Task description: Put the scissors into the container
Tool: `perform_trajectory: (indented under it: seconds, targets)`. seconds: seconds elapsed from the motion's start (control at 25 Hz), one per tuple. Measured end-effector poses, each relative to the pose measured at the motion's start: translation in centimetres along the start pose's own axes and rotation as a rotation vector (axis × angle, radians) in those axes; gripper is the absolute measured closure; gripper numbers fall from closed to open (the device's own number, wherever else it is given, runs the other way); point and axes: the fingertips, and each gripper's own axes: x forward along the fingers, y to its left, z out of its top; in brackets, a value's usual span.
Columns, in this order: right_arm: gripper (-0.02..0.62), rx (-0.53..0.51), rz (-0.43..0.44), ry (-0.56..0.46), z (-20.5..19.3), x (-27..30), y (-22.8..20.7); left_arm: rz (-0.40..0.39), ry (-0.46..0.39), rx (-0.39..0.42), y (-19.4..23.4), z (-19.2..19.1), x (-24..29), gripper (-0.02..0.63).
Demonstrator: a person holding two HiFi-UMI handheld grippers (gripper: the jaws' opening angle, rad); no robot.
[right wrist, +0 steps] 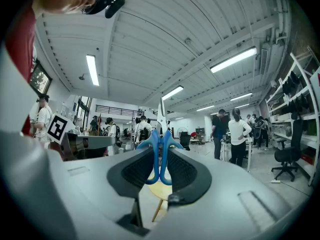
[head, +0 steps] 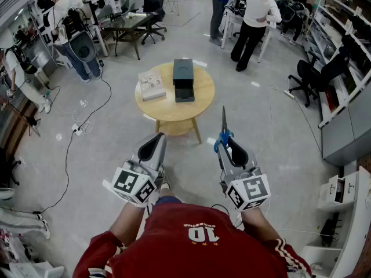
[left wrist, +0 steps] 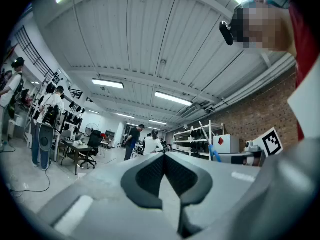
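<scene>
Only the head view shows the dark container (head: 184,79) on the round surface (head: 168,113), upper centre. The right hand-held gripper (right wrist: 160,151) clamps the scissors (right wrist: 160,129) by their blue handles. The left hand-held gripper (left wrist: 164,156) has its jaws together.

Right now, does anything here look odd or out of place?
Only the scissors: they're clamped by their blue handles in the right hand-held gripper, blades jutting forward, well short of the round table. Nothing looks spilled or damaged.
</scene>
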Motion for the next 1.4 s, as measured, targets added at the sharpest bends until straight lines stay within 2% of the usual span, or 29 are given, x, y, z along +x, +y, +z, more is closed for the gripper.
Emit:
perform_trajectory:
  seconds: [0.6, 0.96, 1.4]
  targets:
    - [0.505, 0.011, -0.001, 0.001, -0.49, -0.28, -0.52, 0.010, 0.002, -0.011, -0.05, -0.34, 0.08, 0.606]
    - [0.505, 0.021, 0.037, 0.005, -0.40, 0.14, 0.19, 0.011, 0.007, -0.008, 0.16, -0.23, 0.14, 0.606]
    - [0.503, 0.029, 0.044, 0.003, -0.71, -0.29, 0.02, 0.011, 0.008, -0.010, -0.24, -0.58, 0.11, 0.606]
